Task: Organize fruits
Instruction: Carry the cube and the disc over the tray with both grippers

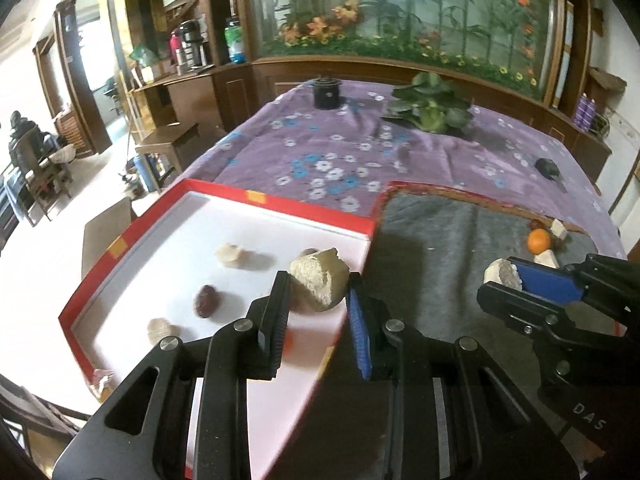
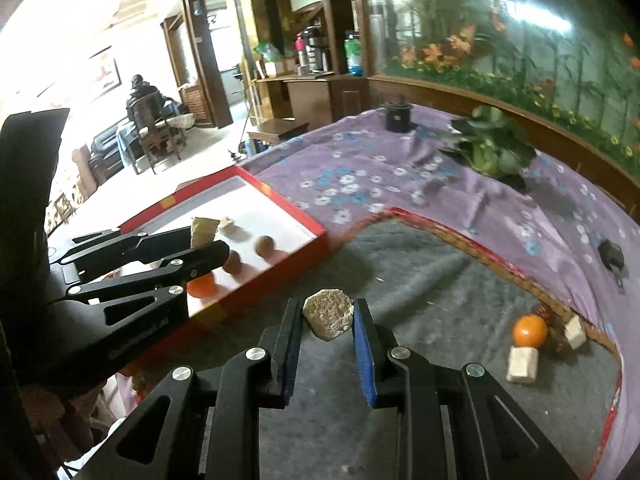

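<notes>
- A pale, rough-faced fruit chunk (image 1: 318, 280) is clamped between the pads of the left hand-held gripper (image 1: 316, 300), above the right edge of the red box (image 1: 224, 192).
- A second pale chunk (image 2: 329, 314) is clamped in the right hand-held gripper (image 2: 326, 320), above the grey mat (image 2: 420, 280).
- Inside the red box, on its white floor, two pale pieces (image 1: 231, 255) are seen in the left wrist view, along with one dark red fruit (image 1: 205, 300); a further brownish item is partly hidden behind the held chunk.
- In the right wrist view, two round brown fruits (image 2: 265, 245) and one orange fruit (image 2: 201, 285) are seen in the box; part of the box is hidden by the left gripper.
- On the far right of the grey mat, one orange fruit (image 2: 530, 331) and two pale cubes (image 2: 522, 364) lie close together, with small dark red fruits beside them whose number cannot be told.
- The mat and box are laid on a table under a purple flowered cloth (image 1: 340, 148).
- On the cloth, one black pot (image 1: 327, 94), one green leafy plant (image 1: 430, 106) and one small dark object (image 1: 547, 168) are seen.
</notes>
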A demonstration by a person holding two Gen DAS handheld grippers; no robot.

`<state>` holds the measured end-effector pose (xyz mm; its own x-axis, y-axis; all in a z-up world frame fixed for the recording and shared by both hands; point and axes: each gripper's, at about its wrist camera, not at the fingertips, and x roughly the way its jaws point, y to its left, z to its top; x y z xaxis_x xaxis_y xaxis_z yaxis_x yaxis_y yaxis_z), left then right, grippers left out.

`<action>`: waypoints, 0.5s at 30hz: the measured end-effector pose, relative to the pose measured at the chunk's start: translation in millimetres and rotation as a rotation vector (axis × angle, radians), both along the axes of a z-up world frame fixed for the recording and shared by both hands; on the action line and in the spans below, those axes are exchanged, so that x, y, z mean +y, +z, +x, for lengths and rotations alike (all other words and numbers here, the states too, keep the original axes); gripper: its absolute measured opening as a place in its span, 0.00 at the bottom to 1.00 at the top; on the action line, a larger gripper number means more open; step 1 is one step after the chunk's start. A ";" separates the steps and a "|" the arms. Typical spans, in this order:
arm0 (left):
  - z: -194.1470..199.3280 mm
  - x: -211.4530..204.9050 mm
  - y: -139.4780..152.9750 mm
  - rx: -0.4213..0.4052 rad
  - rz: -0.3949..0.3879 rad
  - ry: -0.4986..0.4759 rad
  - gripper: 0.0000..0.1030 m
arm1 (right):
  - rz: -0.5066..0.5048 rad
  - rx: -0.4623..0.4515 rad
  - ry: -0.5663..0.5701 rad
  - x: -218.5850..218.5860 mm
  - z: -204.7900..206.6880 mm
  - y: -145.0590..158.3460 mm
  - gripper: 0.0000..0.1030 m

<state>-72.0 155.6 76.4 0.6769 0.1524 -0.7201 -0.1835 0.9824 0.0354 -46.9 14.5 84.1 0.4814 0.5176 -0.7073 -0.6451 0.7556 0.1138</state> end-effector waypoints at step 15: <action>-22.5 70.9 -12.4 0.046 -0.101 0.098 0.26 | -0.035 0.008 0.121 73.2 -1.4 -1.9 0.23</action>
<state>-94.5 226.5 64.0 0.6279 0.1417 -0.7653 -0.2794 0.9588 -0.0518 -48.3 87.7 82.1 0.4116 0.5463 -0.7295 -0.7309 0.6761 0.0939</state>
